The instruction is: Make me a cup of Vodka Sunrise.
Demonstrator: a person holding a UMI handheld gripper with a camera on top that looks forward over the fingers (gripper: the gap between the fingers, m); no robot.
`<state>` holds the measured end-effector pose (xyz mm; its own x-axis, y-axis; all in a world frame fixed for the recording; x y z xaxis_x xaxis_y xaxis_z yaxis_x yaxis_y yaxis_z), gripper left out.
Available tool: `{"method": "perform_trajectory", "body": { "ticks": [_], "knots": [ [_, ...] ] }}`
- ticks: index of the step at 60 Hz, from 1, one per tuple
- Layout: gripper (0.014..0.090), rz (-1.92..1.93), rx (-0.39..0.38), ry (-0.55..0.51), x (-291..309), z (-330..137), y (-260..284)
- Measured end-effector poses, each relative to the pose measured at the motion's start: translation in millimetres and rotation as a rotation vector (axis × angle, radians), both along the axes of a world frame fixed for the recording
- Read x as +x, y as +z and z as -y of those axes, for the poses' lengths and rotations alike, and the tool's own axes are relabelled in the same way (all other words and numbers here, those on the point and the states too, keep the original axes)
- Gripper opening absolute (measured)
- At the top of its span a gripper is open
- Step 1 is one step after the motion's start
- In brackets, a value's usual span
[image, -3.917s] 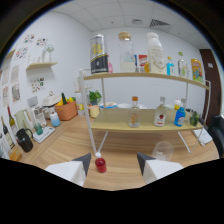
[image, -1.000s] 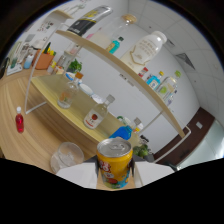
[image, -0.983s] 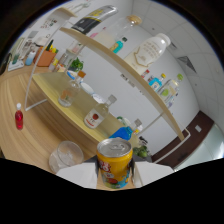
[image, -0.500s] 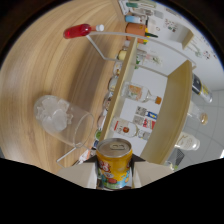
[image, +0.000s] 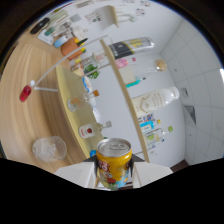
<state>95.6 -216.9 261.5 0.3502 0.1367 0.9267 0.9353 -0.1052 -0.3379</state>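
Yellow can [image: 114, 162] clamped between gripper [image: 114, 175] fingers, long axis lengthwise, pull-tab top forward

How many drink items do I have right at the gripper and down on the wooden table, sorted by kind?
Yellow metal drink cans: 1, held between the fingers of the hand-held gripper
Clear glass cups: 1, on the wooden table
Small red-filled bottles: 1
Total: 3
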Motion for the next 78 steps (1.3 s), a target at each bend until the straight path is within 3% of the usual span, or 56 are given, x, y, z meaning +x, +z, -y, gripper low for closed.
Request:
{"method": "perform_trajectory", "body": {
  "ticks": [12,23,36,54,66,78],
  "knots": [
    [0.0514,-0.674,0.111,-0.014,36.2,16.0,50.6],
    [0.0513,-1.041,0.149,-0.108,106.7,16.7,34.4],
    [0.0512,-1.206,0.038,-0.204,161.7,-1.7,-60.5],
    [0.0511,-1.241,-0.15,-0.302,177.3,-15.4,-178.3],
    [0.0514,-1.229,-0.245,-0.338,175.3,-12.0,-212.4],
    [0.052,-1.187,-0.257,-0.325,175.0,-8.5,-215.2]
  ]
}}
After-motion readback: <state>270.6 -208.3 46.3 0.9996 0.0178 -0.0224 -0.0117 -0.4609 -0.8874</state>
